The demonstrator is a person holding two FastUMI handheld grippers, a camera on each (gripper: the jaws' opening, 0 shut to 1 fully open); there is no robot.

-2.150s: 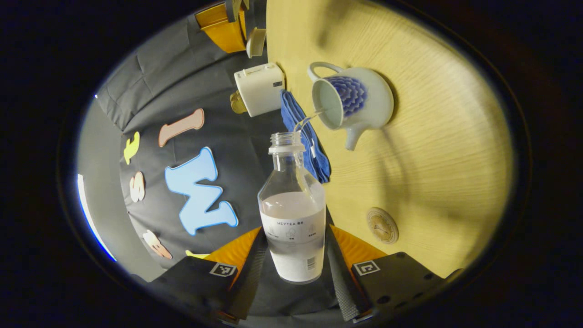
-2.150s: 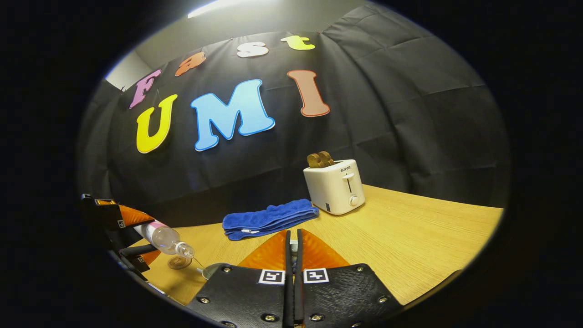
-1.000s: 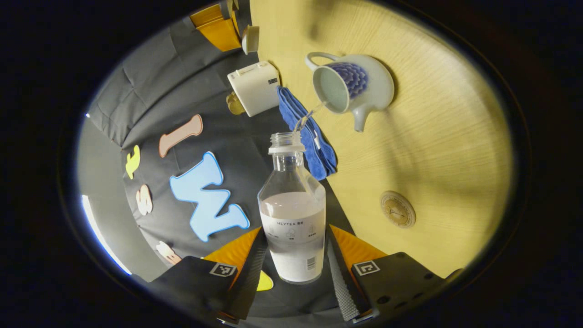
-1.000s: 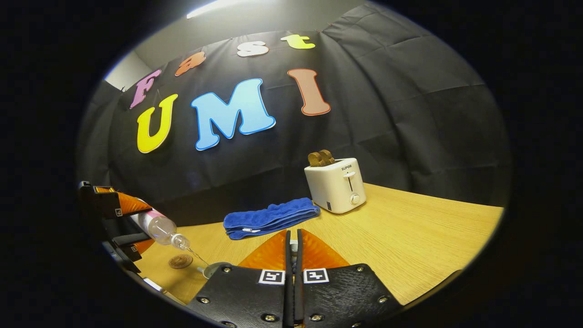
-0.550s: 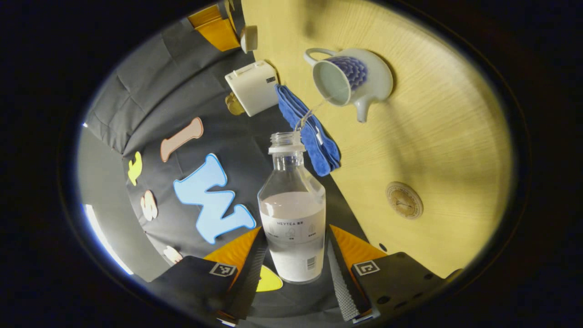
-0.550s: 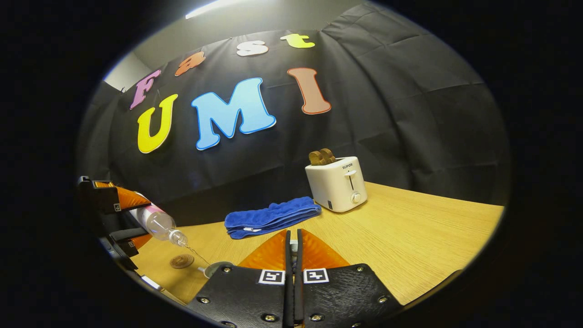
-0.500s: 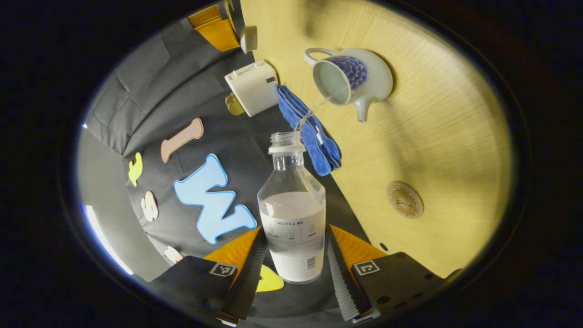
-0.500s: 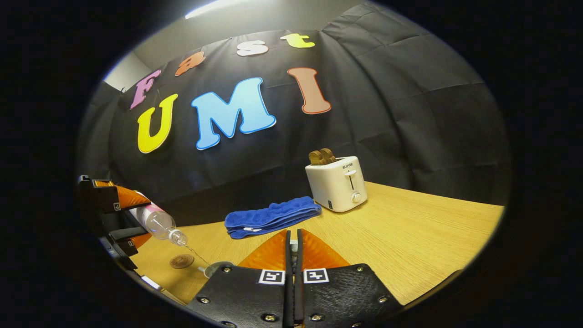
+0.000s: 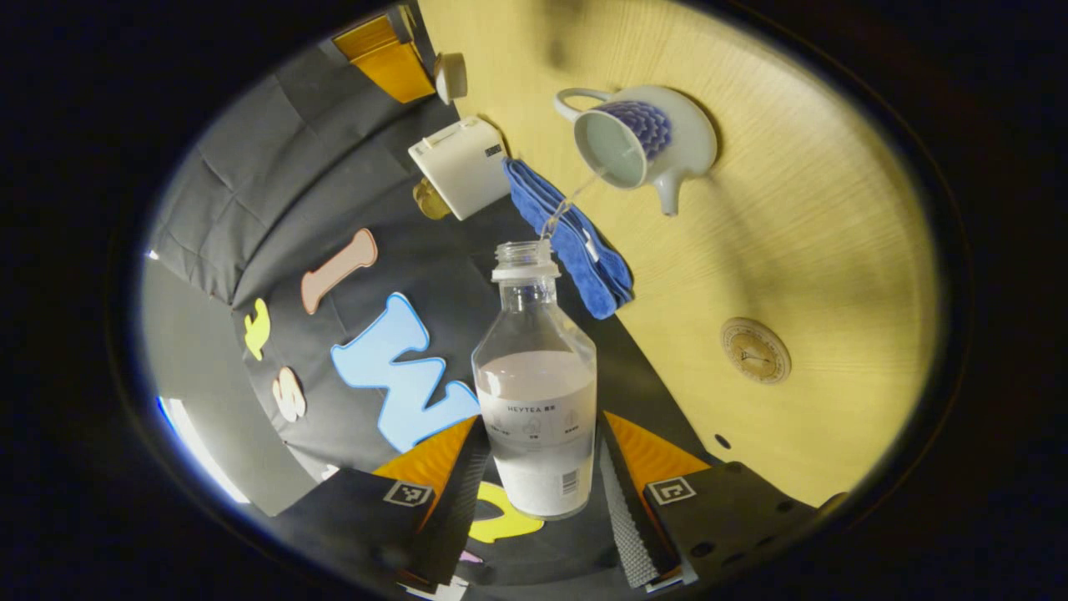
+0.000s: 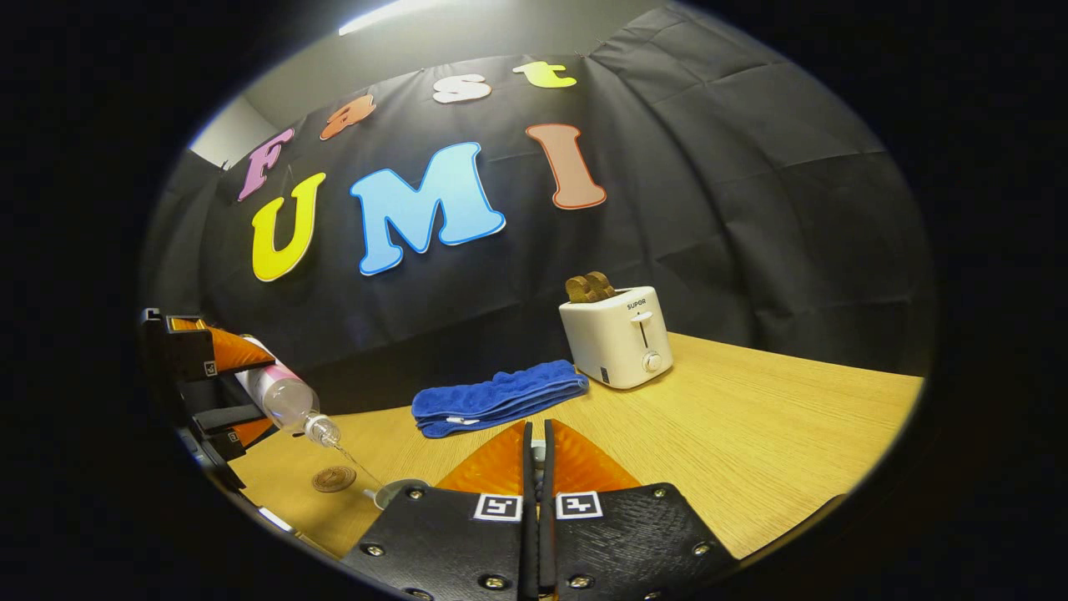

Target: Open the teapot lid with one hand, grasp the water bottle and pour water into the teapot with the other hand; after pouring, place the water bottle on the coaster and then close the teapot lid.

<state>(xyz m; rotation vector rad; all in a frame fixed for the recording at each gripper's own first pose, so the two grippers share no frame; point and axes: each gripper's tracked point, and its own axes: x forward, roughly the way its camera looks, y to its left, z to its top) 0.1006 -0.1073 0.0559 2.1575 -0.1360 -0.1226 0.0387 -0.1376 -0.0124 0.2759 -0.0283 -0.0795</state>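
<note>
So the left gripper (image 9: 538, 467) clamps the water bottle (image 9: 536, 401) tilted, its mouth above the open teapot (image 9: 642, 146), water streaming in.

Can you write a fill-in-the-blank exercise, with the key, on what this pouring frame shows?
1. The left gripper holds the water bottle tilted, its stream falling into the open ____.
2. The round coaster lies on the table with ____ on it.
3. The folded cloth beside the toaster is ____ in colour.
4. The right gripper holds its fingers ____, the teapot lid between them.

Missing words: teapot; nothing; blue; shut
</note>
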